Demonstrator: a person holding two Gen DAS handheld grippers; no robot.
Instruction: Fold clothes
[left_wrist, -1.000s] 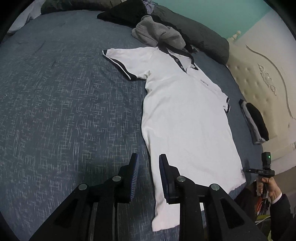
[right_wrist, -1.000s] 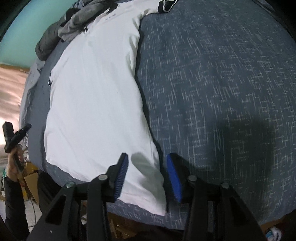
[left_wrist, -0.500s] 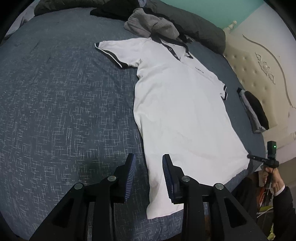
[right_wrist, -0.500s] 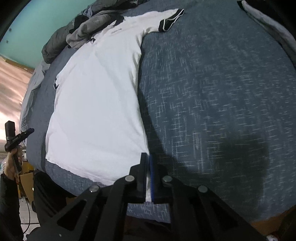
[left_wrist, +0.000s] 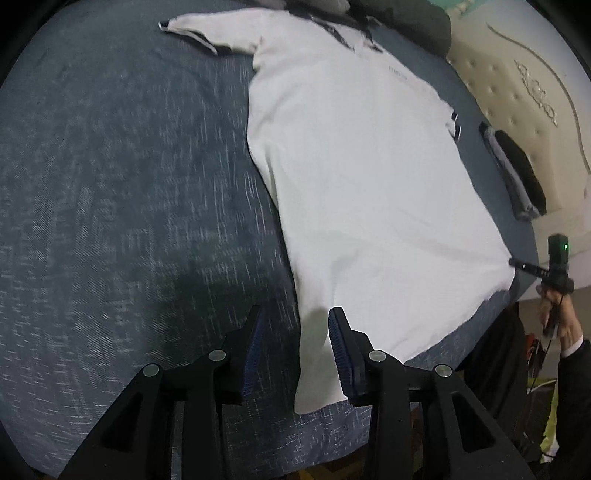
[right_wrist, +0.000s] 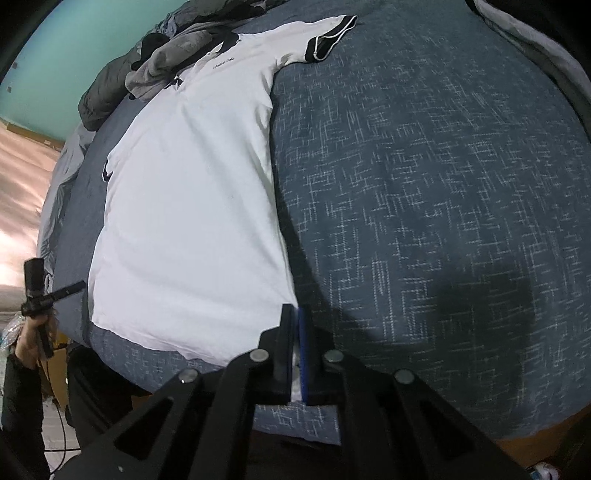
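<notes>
Jaws opening astride the white polo shirt (left_wrist: 362, 177) corner, left view; right view alone shows jaws pinching hem.

Shirt chest print: I see small dark lettering on the white polo shirt (left_wrist: 369, 177), too blurred to read.

A bed (left_wrist: 110, 184) under a dark blue flecked cover carries a white polo shirt (left_wrist: 362, 177) spread flat, collar toward 12 o'clock. A heap of grey clothes (right_wrist: 162, 70) lies at the collar (touching it), and a small dark folded garment (left_wrist: 517, 177) at 3 o'clock.
</notes>
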